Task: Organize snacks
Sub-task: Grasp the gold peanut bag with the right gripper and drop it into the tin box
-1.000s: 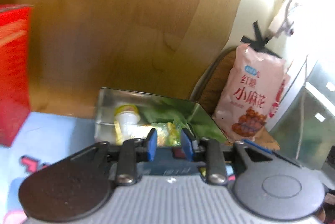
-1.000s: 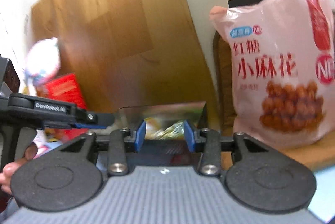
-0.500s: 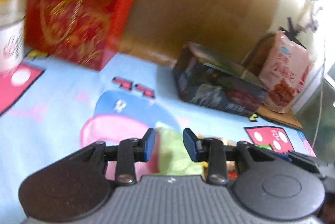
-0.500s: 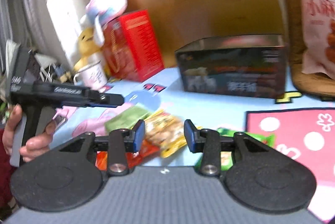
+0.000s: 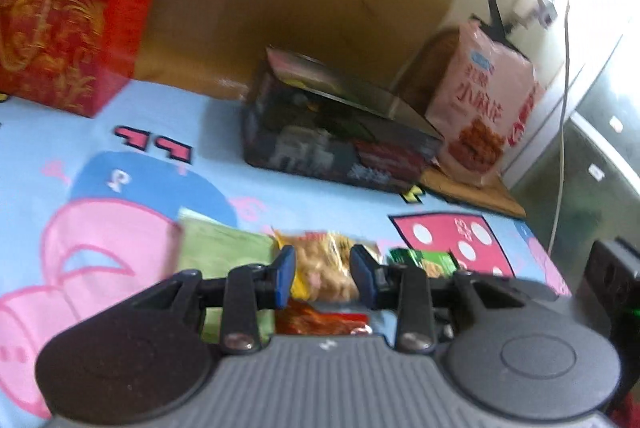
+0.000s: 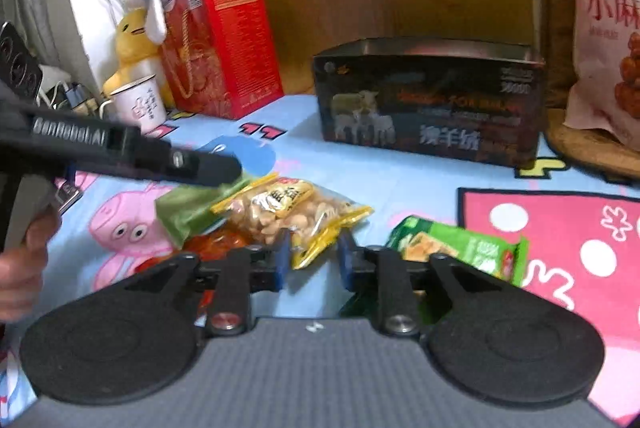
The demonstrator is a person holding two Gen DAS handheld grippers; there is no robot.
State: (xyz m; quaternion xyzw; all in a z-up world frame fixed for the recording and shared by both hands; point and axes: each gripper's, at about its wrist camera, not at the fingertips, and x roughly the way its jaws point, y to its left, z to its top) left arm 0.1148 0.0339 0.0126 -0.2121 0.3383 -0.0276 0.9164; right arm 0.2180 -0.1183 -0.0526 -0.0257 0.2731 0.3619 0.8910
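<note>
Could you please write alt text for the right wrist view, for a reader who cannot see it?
The right gripper, its jaws closing with a gap between them, points down at a yellow snack packet on a cartoon-print cloth. The left gripper reaches in over a pale green packet. Behind stand a dark open box, a red carton and a pink snack bag.

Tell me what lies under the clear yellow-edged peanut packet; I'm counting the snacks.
Under the clear yellow-edged peanut packet lie an orange-red wrapper and part of a pale green pouch. Anything else beneath is covered.
</note>
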